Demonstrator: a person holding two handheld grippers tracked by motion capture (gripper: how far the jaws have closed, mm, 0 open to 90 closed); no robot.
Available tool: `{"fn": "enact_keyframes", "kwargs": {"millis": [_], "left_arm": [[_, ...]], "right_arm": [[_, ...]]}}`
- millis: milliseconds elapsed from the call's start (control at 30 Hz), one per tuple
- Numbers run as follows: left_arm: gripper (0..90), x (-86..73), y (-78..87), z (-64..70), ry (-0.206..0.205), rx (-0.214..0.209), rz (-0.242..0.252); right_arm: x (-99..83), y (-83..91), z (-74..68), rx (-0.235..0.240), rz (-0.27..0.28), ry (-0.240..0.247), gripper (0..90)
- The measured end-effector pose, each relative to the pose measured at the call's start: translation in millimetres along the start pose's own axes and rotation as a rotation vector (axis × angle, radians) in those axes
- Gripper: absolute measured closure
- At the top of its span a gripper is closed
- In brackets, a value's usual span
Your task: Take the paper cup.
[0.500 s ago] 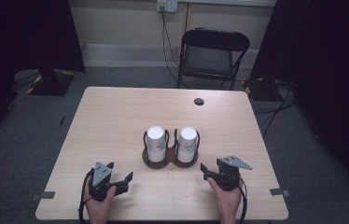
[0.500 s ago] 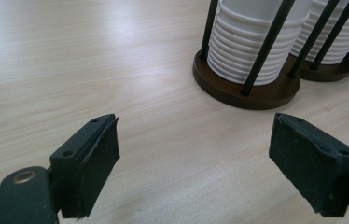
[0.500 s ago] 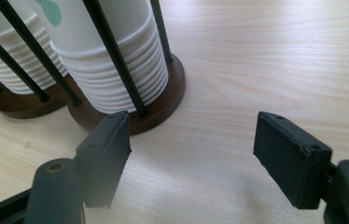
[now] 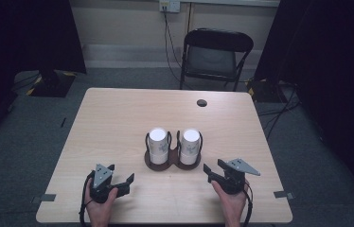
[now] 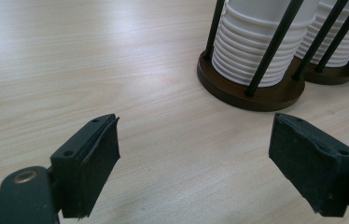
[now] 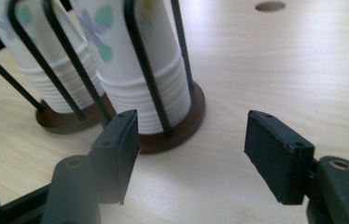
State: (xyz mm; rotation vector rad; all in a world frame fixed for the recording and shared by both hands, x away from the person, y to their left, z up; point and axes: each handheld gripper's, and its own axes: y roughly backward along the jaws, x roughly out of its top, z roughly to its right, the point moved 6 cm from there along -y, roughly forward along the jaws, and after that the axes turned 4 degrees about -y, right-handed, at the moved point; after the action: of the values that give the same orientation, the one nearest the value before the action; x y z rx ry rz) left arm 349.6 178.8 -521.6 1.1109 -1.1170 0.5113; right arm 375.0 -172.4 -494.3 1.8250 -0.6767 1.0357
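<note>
A cup holder [image 4: 172,161] with two stacks of paper cups [image 4: 158,144] stands near the middle of the counter [image 4: 118,123]. The left gripper [image 4: 130,179] rests on the counter near the holder's left front, jaws wide apart and holding nothing. The right gripper [image 4: 207,169] sits near its right front, jaws also wide apart and holding nothing.

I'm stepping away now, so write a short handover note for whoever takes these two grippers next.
Left gripper: open, holding nothing, low over the table left of the cup holder.
Right gripper: open, holding nothing, to the holder's right.
Two stacks of paper cups sit upside down in the holder's wire cages at mid-table: left stack, right stack.
Done: nothing visible; no cup is out.
Left: probably approach a stack and lift a cup off.
</note>
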Motion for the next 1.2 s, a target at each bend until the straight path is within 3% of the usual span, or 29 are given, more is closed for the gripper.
{"fn": "enact_keyframes", "kwargs": {"millis": [133,433,800,1200], "left_arm": [[15.9,0.3,0.2,0.3,0.003,0.004,0.011],[15.8,0.3,1.4,0.3,0.0,-0.013,0.02],[15.8,0.4,0.7,1.1,-0.002,-0.011,0.018],[15.8,0.6,2.4,2.2,-0.015,-0.019,0.033]], "right_arm": [[13.7,3.2,-10.1,0.053,0.038,0.018,35.4],[36.5,6.3,-23.4,0.113,0.109,0.044,35.4],[62.0,2.2,-33.9,0.149,0.136,0.093,35.5],[88.4,-18.5,-44.6,0.174,0.128,0.176,32.6]]}}
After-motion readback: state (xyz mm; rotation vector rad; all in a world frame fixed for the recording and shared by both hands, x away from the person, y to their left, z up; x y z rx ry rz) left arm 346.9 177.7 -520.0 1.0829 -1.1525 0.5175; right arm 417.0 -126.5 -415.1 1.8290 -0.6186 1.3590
